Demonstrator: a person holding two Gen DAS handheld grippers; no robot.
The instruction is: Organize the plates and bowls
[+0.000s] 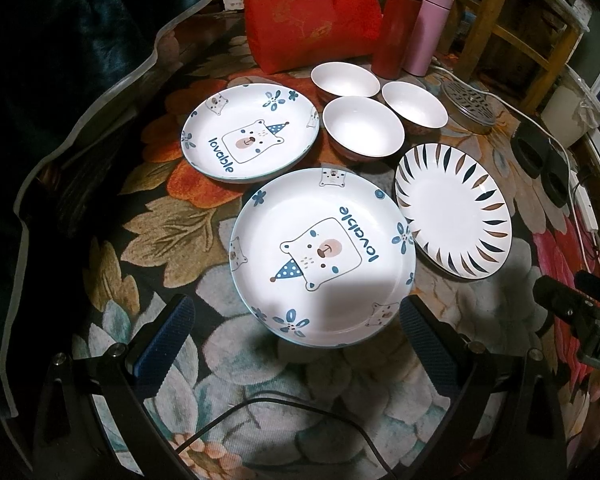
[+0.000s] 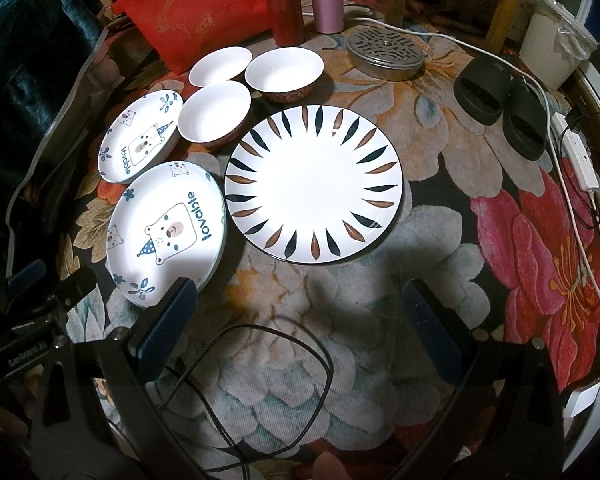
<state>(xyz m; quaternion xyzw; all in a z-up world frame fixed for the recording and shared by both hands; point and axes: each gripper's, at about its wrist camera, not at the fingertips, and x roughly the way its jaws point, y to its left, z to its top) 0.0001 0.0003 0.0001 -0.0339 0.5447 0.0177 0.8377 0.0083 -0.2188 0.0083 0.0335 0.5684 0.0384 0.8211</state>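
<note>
Two white bear plates marked "lovable" lie on the floral cloth: a near one [image 1: 322, 256] [image 2: 166, 232] and a far one [image 1: 250, 132] [image 2: 140, 142]. To their right lies a leaf-pattern plate [image 1: 454, 210] [image 2: 314, 188]. Behind them stand three white bowls with red outsides [image 1: 363, 126] [image 1: 345, 79] [image 1: 415, 104] [image 2: 215, 111] [image 2: 220, 64] [image 2: 284, 69]. My left gripper [image 1: 296, 334] is open just short of the near bear plate, its fingers wide on either side of the near rim. My right gripper [image 2: 300, 316] is open in front of the leaf plate, empty.
At the back stand a red bag [image 1: 312, 12], a red flask [image 1: 396, 28] and a pink flask [image 1: 428, 32]. A metal perforated lid [image 2: 386, 54], black slippers [image 2: 504, 108] and a white power strip with cables [image 2: 580, 160] lie to the right. A black cable [image 2: 260, 360] loops near me.
</note>
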